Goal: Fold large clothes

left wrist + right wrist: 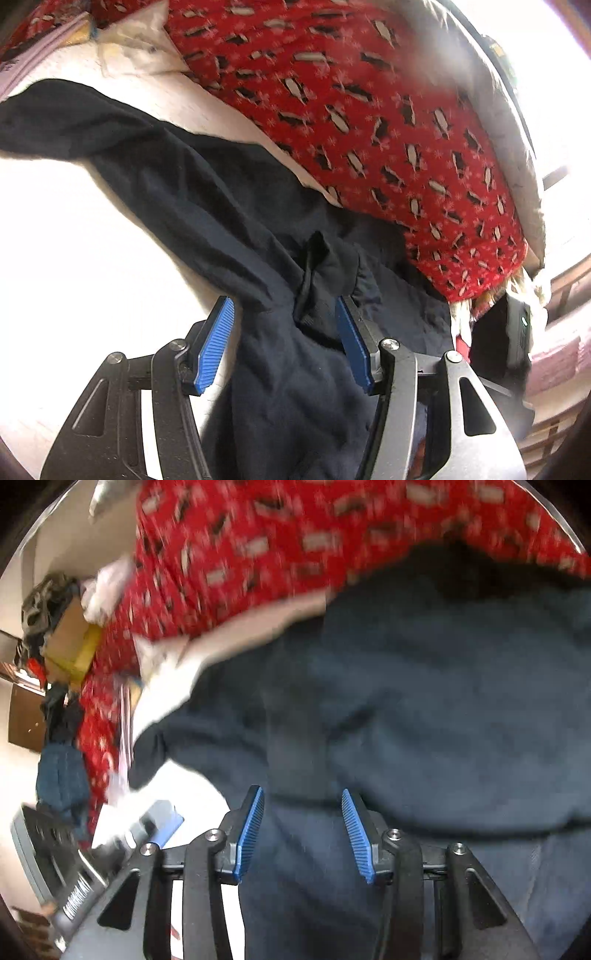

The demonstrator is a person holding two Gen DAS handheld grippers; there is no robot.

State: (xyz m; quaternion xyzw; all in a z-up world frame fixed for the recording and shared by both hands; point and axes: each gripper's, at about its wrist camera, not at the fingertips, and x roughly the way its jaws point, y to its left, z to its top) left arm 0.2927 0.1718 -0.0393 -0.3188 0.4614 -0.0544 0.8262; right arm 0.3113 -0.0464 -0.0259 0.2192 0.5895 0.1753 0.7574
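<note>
A dark navy garment (207, 206) lies on a white bed surface (55, 240), one long part reaching to the upper left. My left gripper (284, 306) is open, its blue pads (216, 343) on either side of a bunched fold of the garment. In the right wrist view the same navy garment (424, 701) fills the middle and right, blurred. My right gripper (303, 797) is open, its blue pads (251, 830) spread over the cloth. The other gripper (74, 878) shows at the lower left there.
A red blanket with a penguin print (369, 110) lies heaped just behind the garment, also in the right wrist view (258, 546). White cloth (140, 48) lies at the far left. A cardboard box (70, 642) and hanging clothes (62, 771) stand at the left.
</note>
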